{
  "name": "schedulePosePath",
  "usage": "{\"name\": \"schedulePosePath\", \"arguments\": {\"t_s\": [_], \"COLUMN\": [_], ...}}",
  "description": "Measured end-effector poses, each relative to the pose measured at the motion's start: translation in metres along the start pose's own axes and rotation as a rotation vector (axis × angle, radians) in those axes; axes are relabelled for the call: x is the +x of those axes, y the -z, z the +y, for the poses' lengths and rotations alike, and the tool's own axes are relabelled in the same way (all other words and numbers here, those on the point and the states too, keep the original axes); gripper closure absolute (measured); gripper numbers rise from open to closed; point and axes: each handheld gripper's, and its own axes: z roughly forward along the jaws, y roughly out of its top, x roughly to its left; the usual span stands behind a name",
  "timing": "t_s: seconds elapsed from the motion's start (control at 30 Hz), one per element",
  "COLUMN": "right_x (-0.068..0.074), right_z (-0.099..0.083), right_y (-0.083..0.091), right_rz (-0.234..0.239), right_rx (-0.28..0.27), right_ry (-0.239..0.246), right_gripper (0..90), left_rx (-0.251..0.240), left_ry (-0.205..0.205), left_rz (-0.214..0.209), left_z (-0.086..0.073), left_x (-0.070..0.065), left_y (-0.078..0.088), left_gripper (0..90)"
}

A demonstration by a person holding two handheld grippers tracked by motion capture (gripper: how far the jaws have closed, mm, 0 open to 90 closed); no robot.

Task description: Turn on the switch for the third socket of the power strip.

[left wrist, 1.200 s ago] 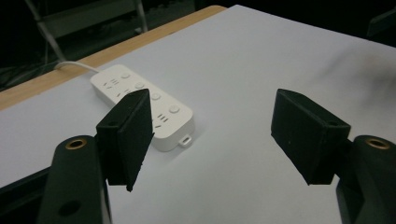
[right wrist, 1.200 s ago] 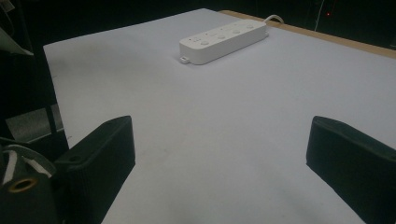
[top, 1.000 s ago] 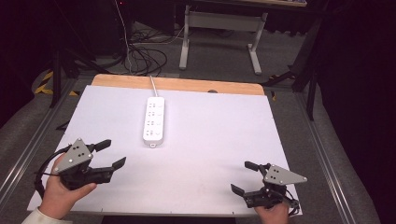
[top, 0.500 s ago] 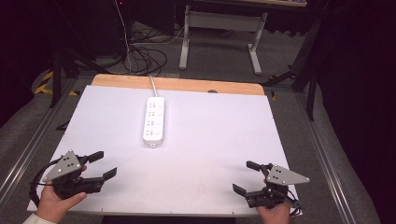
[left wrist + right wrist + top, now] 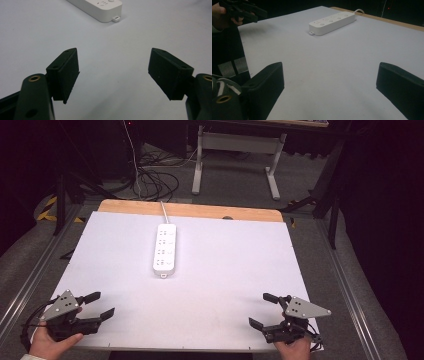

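1. High view, near edge: the left tongs sit at about 7 o'clock on the white tabletop, jaws apart and holding nothing, gripped by a hand.
2. At about 5 o'clock the right tongs are likewise spread wide and empty.
3. Farther off, toward 12 o'clock and well apart from both, a white power strip lies flat, its cord running to the far edge.

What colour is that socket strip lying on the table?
The power strip is white, cable included; the high view shows it best.
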Motion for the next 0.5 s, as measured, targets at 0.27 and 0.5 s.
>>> {"name": "schedulePosePath", "arguments": {"t_s": [0.27,0.5], "right_x": [0.0002,0.0004], "right_z": [0.0004,0.0009], "right_y": [-0.0009,-0.0028], "right_rz": [0.001,0.000], "right_rx": [0.006,0.012], "right_ry": [0.005,0.004], "right_gripper": [8.4,8.4], "left_rx": [-0.020,-0.040], "left_ry": [0.009,-0.016], "left_rz": [0.010,0.029], "left_z": [0.0028,0.0043], "left_x": [0.0012,-0.0030], "left_y": [-0.0035,-0.0009], "left_gripper": [25.0,24.2]}}
